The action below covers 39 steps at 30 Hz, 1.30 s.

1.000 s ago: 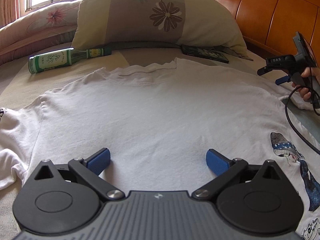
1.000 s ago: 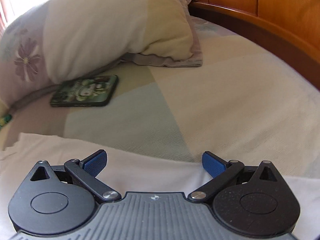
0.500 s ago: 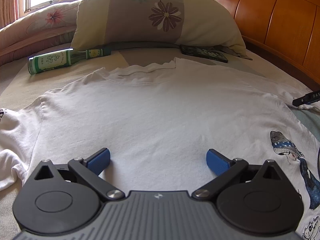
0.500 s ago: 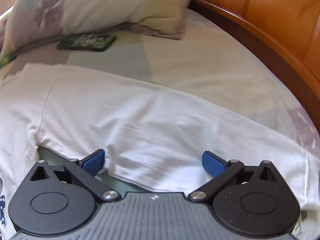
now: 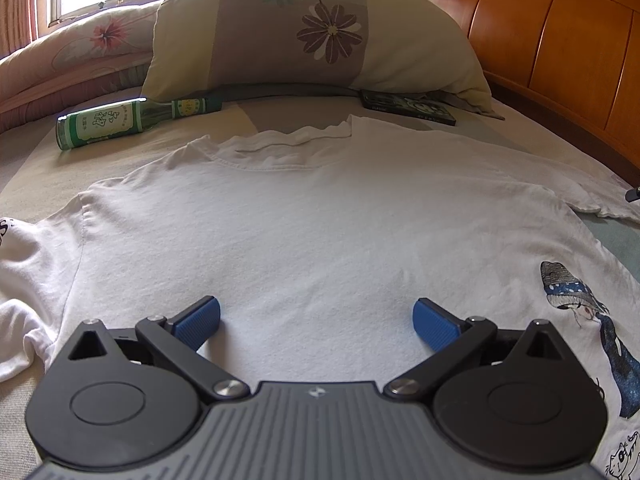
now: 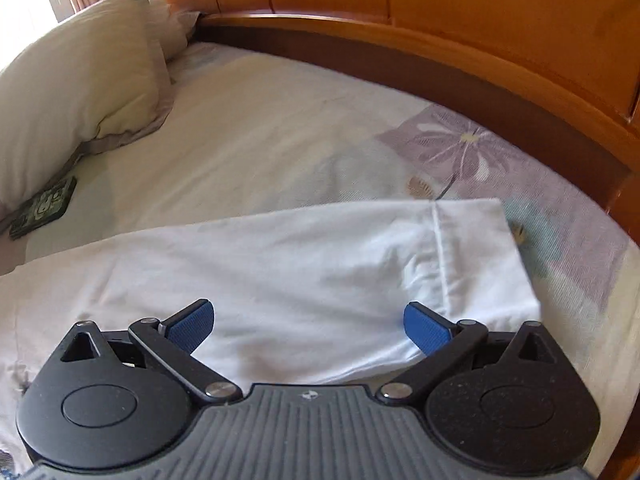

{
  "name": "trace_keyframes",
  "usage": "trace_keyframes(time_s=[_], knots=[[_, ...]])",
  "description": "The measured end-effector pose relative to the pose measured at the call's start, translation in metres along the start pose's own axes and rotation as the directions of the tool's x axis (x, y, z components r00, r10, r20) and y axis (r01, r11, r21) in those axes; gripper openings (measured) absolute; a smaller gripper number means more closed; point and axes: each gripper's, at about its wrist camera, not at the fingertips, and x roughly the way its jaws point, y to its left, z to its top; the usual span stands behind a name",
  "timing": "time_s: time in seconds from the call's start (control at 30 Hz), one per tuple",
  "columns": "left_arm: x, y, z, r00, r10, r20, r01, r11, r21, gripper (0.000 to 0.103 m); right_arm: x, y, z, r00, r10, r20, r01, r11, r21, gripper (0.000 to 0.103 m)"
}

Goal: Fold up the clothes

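Note:
A white T-shirt (image 5: 320, 232) lies spread flat on the bed, collar toward the pillow, with cartoon prints along its right side (image 5: 576, 300). My left gripper (image 5: 316, 324) is open and empty, low over the shirt's middle. My right gripper (image 6: 308, 326) is open and empty, just above the shirt's right sleeve (image 6: 360, 264), whose hemmed cuff points toward the headboard. A tip of the right gripper shows at the right edge of the left wrist view (image 5: 633, 193).
A green glass bottle (image 5: 120, 122) lies on its side at the back left. A flowered pillow (image 5: 316, 28) leans on the wooden headboard (image 5: 560, 32). A dark phone (image 5: 408, 106) lies by the pillow and also shows in the right wrist view (image 6: 42, 208).
My right gripper has swung right and down from the area near the phone to over the right sleeve. It has nearly left the left wrist view. My left gripper has stayed still.

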Motion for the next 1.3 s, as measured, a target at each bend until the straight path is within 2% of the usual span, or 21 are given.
trace_keyframes(time_s=[0.07,0.17,0.23,0.3,0.43,0.57,0.63,0.77,0.87,0.97,1.07,1.17,1.23,1.3], knots=[[0.0,0.0,0.0,1.0,-0.001,0.002,0.001,1.0,-0.001,0.102,0.006,-0.01,0.005,1.0,-0.013,0.028,0.013,1.0,-0.01,0.103],[0.0,0.001,0.0,1.0,-0.001,0.003,0.001,1.0,0.001,0.102,0.015,-0.007,0.019,0.998,-0.058,0.021,0.059,0.996,-0.074,0.103],[0.0,0.001,0.0,1.0,-0.002,0.003,0.002,1.0,0.001,0.102,0.014,-0.004,0.026,0.996,-0.084,-0.005,0.083,0.994,-0.065,0.102],[0.0,0.001,0.0,1.0,-0.003,0.003,0.003,1.0,0.0,0.102,0.003,-0.002,0.032,0.996,-0.089,0.014,0.09,0.996,-0.025,0.103],[-0.001,0.001,-0.001,1.0,-0.004,0.003,0.004,1.0,0.004,0.102,-0.018,-0.004,0.045,0.996,-0.015,0.093,0.014,1.0,0.012,0.103],[-0.001,0.001,-0.001,1.0,-0.006,0.005,0.006,1.0,0.005,0.102,0.007,-0.012,0.051,0.999,0.054,0.01,-0.054,0.997,0.055,0.103],[-0.001,0.001,-0.002,1.0,-0.005,0.007,0.005,1.0,0.008,0.102,0.026,-0.015,0.045,1.0,0.014,-0.013,-0.013,0.999,0.038,0.103],[0.0,0.001,-0.002,1.0,-0.005,0.009,0.005,1.0,0.01,0.102,0.041,-0.007,0.042,0.997,-0.052,0.059,0.057,0.995,-0.085,0.103],[0.0,0.001,-0.002,1.0,-0.004,0.01,0.004,1.0,0.011,0.102,0.038,0.016,0.05,0.992,-0.112,0.052,0.116,0.99,-0.078,0.103],[0.0,0.001,-0.002,1.0,-0.005,0.011,0.004,1.0,0.011,0.102,0.022,0.062,0.04,1.0,0.005,0.031,0.001,0.983,-0.183,0.103],[-0.001,0.001,-0.002,1.0,-0.006,0.01,0.006,1.0,0.013,0.102,0.018,0.116,0.019,0.998,0.048,-0.031,-0.054,0.957,-0.284,0.103],[-0.001,0.002,-0.001,1.0,-0.009,0.008,0.009,1.0,0.012,0.102,0.04,0.149,0.001,0.998,-0.014,-0.065,-0.007,0.947,-0.322,0.103],[-0.002,0.002,-0.001,1.0,-0.006,0.005,0.006,1.0,0.015,0.102,0.052,0.153,-0.002,0.999,-0.03,0.012,0.032,0.944,-0.327,0.103],[-0.003,0.001,-0.001,1.0,-0.002,0.003,0.002,1.0,0.02,0.102,0.057,0.147,0.008,0.998,-0.045,0.037,0.053,0.965,-0.256,0.103]])
